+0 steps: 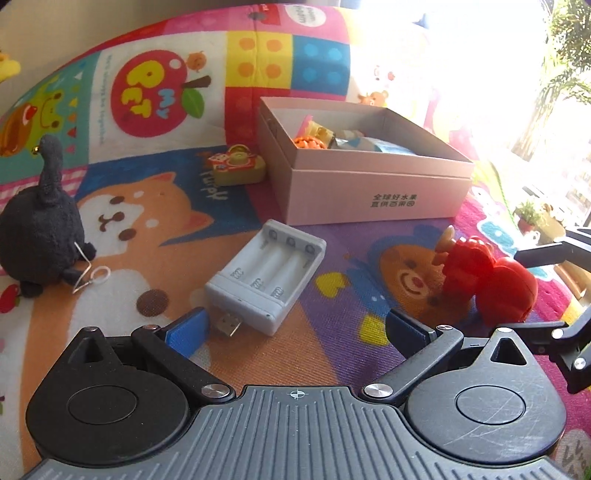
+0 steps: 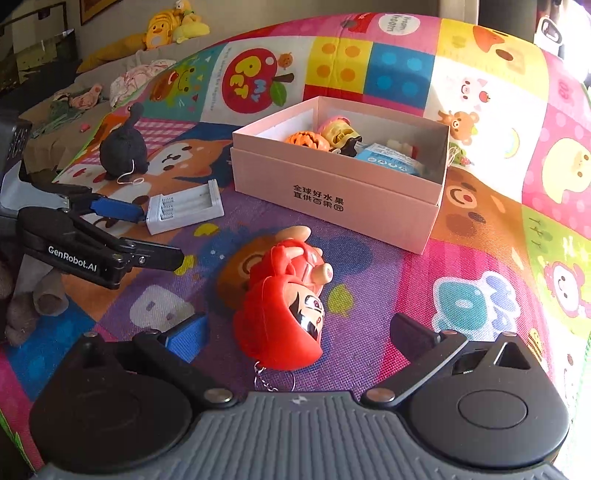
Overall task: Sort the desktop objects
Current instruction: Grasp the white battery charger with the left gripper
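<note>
Red plastic hooded figurine keychain (image 2: 286, 306) lies on its side on the colourful cartoon-print play mat (image 2: 480, 221), in front of the pale pink open cardboard box (image 2: 332, 192), apart from it. Long axis runs roughly from the right claw (image 2: 301, 334) toward the box: hooded head and metal key chain (image 2: 267, 380) nearest the claw, feet toward the box, face turned to the right.

Right claw: fingers spread wide, flanking the figurine's head, not touching, holding nothing.

Pale grey plastic three-slot battery charger (image 1: 267, 282) lies flat left of the figurine, slots up and empty, USB plug (image 1: 229, 325) end toward the left claw (image 1: 295, 330). Left claw: spread wide, nothing gripped; in the right wrist view its blue-padded finger tip (image 2: 118, 210) looks to be at the charger's near end, contact unclear.

Box holds an orange pumpkin toy (image 2: 306, 140), a yellow-and-pink toy (image 2: 338, 131), a blue-and-white packet (image 2: 391, 158).

Left of the box: small yellow toy camera (image 1: 236, 168). Further left: black plush cat (image 1: 37, 229), tail up.

Beyond the mat's far left edge: sofa with yellow plush toys (image 2: 173, 24) and crumpled clothes (image 2: 136, 79). Strong window glare and green plants (image 1: 565, 62) on the right in the left wrist view.
</note>
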Demonstrator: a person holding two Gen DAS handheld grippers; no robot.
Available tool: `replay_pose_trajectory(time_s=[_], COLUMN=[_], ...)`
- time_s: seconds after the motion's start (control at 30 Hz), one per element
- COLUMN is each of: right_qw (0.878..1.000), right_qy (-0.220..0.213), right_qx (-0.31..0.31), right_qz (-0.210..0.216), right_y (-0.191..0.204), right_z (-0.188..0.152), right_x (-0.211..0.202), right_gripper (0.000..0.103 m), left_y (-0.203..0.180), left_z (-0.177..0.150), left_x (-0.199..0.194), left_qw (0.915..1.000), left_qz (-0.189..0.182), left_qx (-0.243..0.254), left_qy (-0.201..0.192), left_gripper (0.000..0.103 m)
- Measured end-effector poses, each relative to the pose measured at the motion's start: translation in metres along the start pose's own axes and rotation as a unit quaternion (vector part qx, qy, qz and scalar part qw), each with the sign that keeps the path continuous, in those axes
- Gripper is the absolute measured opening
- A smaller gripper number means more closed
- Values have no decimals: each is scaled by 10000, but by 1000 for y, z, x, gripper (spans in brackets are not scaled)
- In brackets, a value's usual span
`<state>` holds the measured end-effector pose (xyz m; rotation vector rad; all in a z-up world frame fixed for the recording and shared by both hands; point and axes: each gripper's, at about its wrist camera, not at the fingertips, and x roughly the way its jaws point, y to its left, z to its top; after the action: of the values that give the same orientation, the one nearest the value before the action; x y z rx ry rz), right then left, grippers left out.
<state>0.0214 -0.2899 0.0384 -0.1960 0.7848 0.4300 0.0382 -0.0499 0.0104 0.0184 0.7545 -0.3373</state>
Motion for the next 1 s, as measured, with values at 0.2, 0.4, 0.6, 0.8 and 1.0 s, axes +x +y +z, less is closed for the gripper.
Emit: replay_pose_trajectory(time_s=[0.2,0.4,0.6,0.8,1.0], right_qw=[9999,9998,9999,10000,9997], right_qy=[81,135,112,18,-49], right_qx=[-107,-98,-37,19,228], right_qz=[77,118,123,92,12], right_y=[9,13,16,16,17], right_z=[-1,-4,-6,-9,-8], right_x=[5,7,11,11,13], right_gripper=[103,103,103,103,103], left_y=[7,6,-13,-23,-18], left_z=[16,37,44,38,16], left_x=[12,36,51,53,27], left_qw=[9991,9996,9995,9988,9959], left_qz=[-383,-205,233,412,187], left_qx=[-202,-212,-210,256,882], left_qy=[-11,23,84,-5,-122], left_gripper=[103,103,103,101,92])
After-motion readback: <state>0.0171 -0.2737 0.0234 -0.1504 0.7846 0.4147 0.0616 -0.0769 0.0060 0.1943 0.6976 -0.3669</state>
